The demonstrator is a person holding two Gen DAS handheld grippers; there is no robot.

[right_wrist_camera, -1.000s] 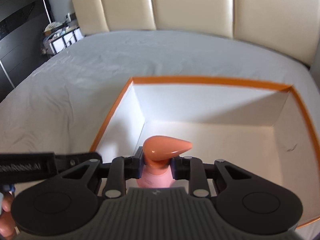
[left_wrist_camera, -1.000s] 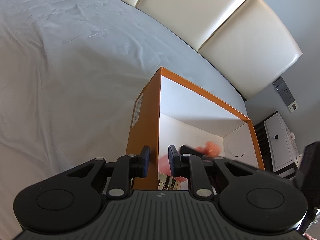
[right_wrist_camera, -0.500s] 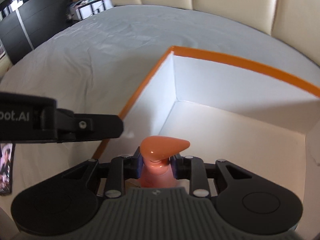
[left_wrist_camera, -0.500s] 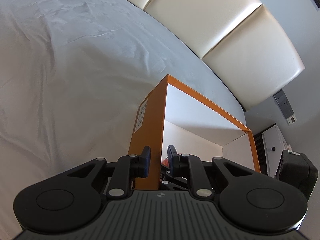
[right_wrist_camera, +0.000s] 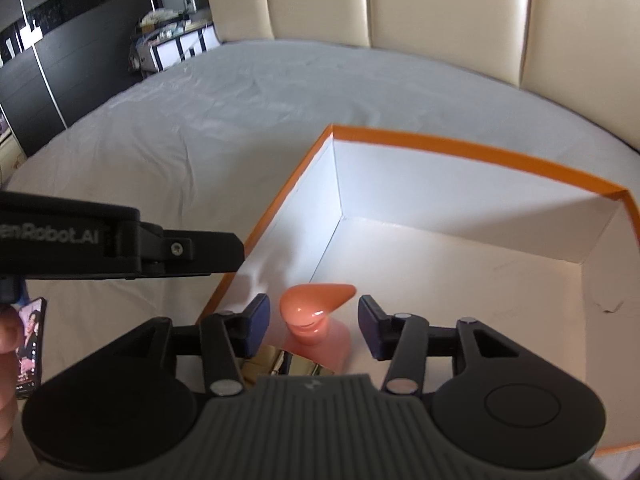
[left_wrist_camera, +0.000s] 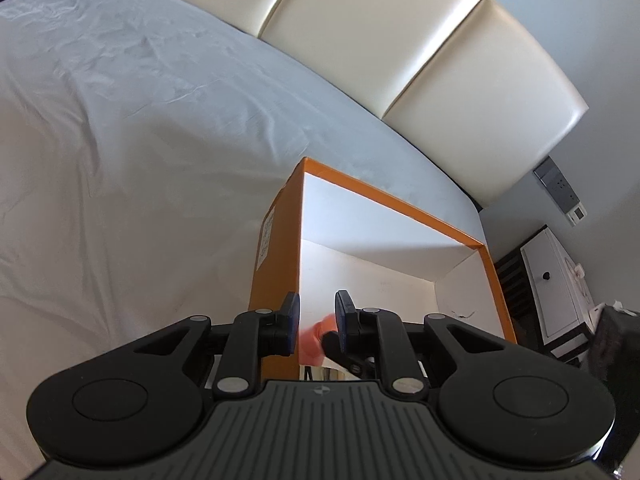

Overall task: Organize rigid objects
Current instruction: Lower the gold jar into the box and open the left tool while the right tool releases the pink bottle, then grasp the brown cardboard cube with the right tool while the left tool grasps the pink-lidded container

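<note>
The pink plastic pump bottle (right_wrist_camera: 316,330) stood upright in the orange-rimmed white cardboard box (right_wrist_camera: 472,150), coral nozzle pointing frame-right; the right hand-held gripper (right_wrist_camera: 313,326) had just opened clear of it, while the left hand-held gripper (left_wrist_camera: 317,322) was closed, empty.

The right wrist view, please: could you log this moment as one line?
right gripper: open, jaws just opened | pink bottle: released, upright in orange box | left gripper: shut, empty

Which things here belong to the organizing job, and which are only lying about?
For the job:
- orange box
- pink pump bottle, standing in the box
- gold item beside it

Only lying about:
- phone on the bed
- white cabinet
</note>
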